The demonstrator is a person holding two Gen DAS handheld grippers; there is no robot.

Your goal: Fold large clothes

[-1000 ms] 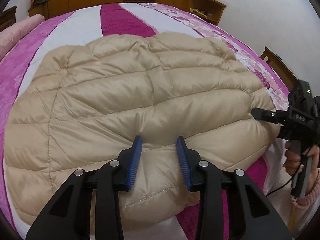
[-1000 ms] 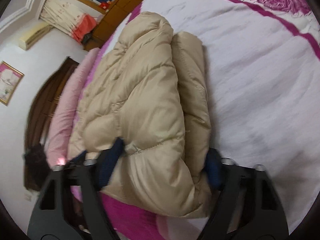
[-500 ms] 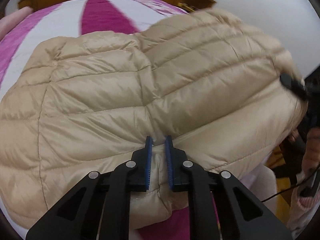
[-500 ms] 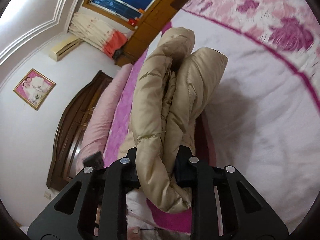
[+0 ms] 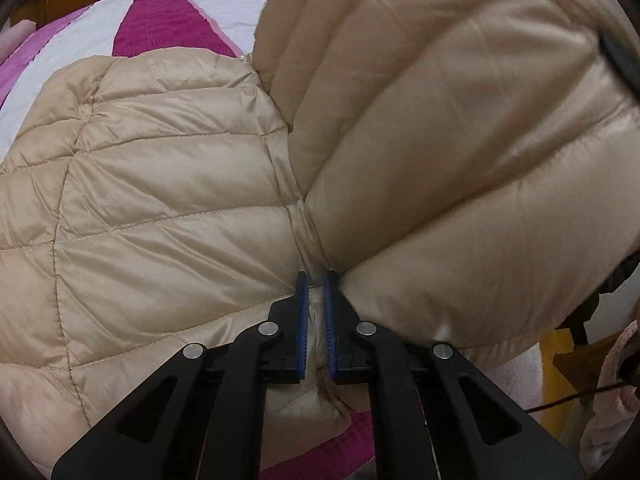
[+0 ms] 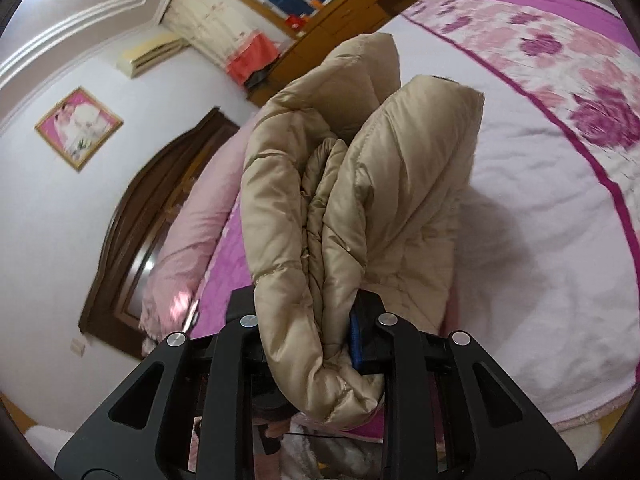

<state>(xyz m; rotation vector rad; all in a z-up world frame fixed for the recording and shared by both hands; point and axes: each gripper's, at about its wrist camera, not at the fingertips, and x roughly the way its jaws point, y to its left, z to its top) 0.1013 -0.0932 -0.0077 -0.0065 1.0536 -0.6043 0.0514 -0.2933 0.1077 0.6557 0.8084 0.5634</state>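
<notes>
The left claw (image 5: 314, 280) is clenched on the near hem of the beige padded jacket (image 5: 168, 184); a thin pinch of shiny cloth sits between its blue pads (image 5: 303, 320), which have just closed the last bit onto it. To the left of this claw and ahead of it, the jacket lies flat on the bed (image 5: 160, 24), whose pink, magenta and white striped cover shows beyond the cloth. To the right of the claw the other half of the jacket is raised off the bed and billows up, filling the upper right of the left wrist view. At the far right edge a pink fuzzy sleeve (image 5: 612, 380) shows, with a thin dark cable crossing it.

The right claw (image 6: 310, 320) is grasping a thick bunch of the jacket (image 6: 352, 184): several folded layers stand up between its jaws, which stay part open around the bulk, one blue pad (image 6: 357, 338) pressed into the cloth. Left of this claw are a pink pillow (image 6: 188, 232) and a dark wooden headboard (image 6: 132, 216), with a framed picture (image 6: 78, 127) on the wall above. Right of it spreads the white and flowered bed cover (image 6: 552, 208).

No containers show in either view.
</notes>
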